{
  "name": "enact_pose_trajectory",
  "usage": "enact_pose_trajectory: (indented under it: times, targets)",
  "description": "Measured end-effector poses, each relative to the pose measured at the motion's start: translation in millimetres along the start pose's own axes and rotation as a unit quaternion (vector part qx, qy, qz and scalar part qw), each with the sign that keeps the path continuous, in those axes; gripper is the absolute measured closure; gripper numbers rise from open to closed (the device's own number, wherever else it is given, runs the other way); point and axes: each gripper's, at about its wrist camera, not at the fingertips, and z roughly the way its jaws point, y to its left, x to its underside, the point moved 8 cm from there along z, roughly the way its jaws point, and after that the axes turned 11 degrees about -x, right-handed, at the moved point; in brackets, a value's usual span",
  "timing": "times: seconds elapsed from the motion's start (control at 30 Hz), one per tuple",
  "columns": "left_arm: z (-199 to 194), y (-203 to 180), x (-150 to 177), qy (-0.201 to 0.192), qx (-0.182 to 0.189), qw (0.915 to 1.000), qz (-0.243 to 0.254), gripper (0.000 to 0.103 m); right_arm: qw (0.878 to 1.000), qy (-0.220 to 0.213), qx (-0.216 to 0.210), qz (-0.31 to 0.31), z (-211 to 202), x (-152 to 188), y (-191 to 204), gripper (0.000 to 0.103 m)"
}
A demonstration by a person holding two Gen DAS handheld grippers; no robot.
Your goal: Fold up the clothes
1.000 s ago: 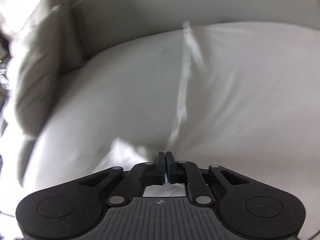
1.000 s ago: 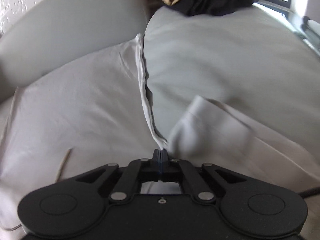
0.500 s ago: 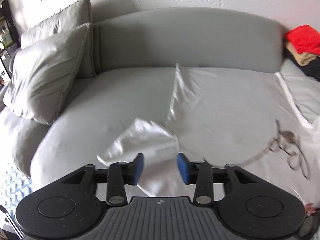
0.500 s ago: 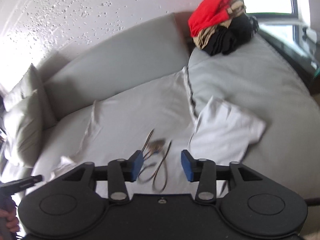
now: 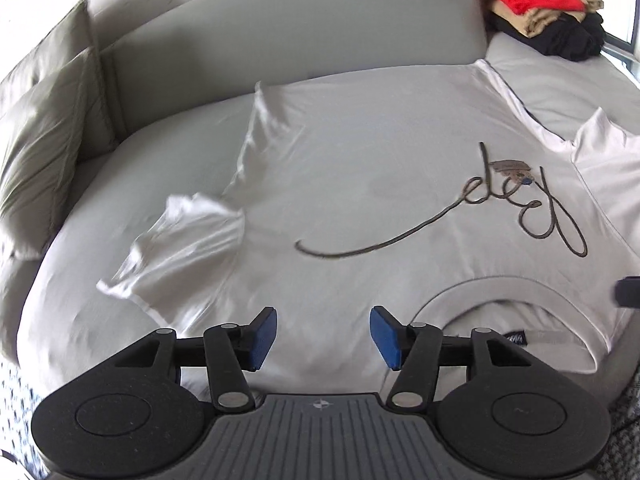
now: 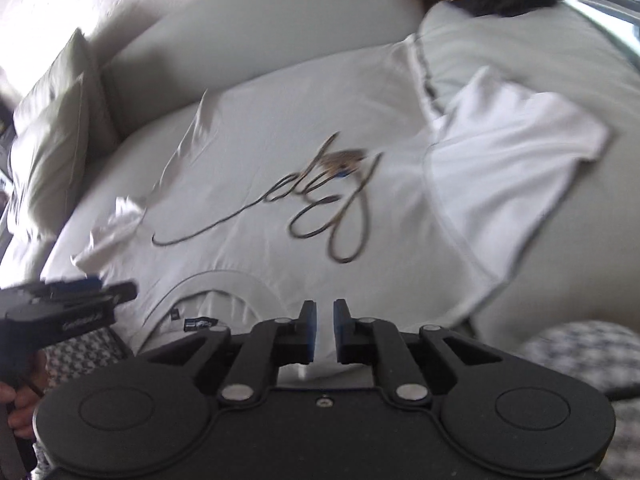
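A white T-shirt (image 5: 360, 184) with a dark script print lies spread flat, front up, on the grey sofa seat, collar toward me. It also shows in the right wrist view (image 6: 304, 168). Its sleeves stick out to both sides. My left gripper (image 5: 323, 336) is open and empty, above the shirt's near left shoulder. My right gripper (image 6: 325, 334) is empty, jaws narrowly apart, above the near right shoulder by the collar. The left gripper also shows at the left edge of the right wrist view (image 6: 80, 292).
A stack of folded clothes, red on top of tan and black (image 5: 544, 12), sits at the sofa's far right. Grey cushions (image 5: 36, 128) lean at the left end. The sofa backrest (image 5: 280, 32) runs behind the shirt. A patterned rug (image 6: 580, 356) lies below.
Both grippers let go of the shirt, opened and pulled back toward me. The shirt now lies spread on the seat. The right gripper's jaws have since narrowed.
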Motion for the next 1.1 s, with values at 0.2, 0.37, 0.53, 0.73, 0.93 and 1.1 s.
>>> enact_pose_trajectory:
  times: [0.2,0.37,0.53,0.73,0.93,1.1]
  targets:
    - [-3,-6,25,0.02,0.021,0.9994,0.018,0.06,1.0,0.031,0.005,-0.004,15,19,-1,0.093]
    - [-25,0,35,0.014,0.055,0.9982,0.015,0.062,0.998,0.024,-0.028,0.054,-20,16,-10,0.092]
    - [-41,4,15,-0.01,0.069,0.9975,-0.011,0.052,0.98,-0.111,-0.032,0.162,-66,-21,-63,0.05]
    - [-48,4,5,-0.015,0.076,0.9967,-0.024,0.05,0.941,-0.19,-0.017,0.28,-101,-36,-139,0.049]
    - [-49,0,7,-0.01,0.074,0.9971,-0.019,0.049,0.923,-0.238,0.013,0.303,-109,-45,-193,0.065]
    - [-50,-3,8,-0.011,0.074,0.9971,-0.015,0.046,0.925,-0.223,-0.025,0.306,-91,-59,-213,0.071]
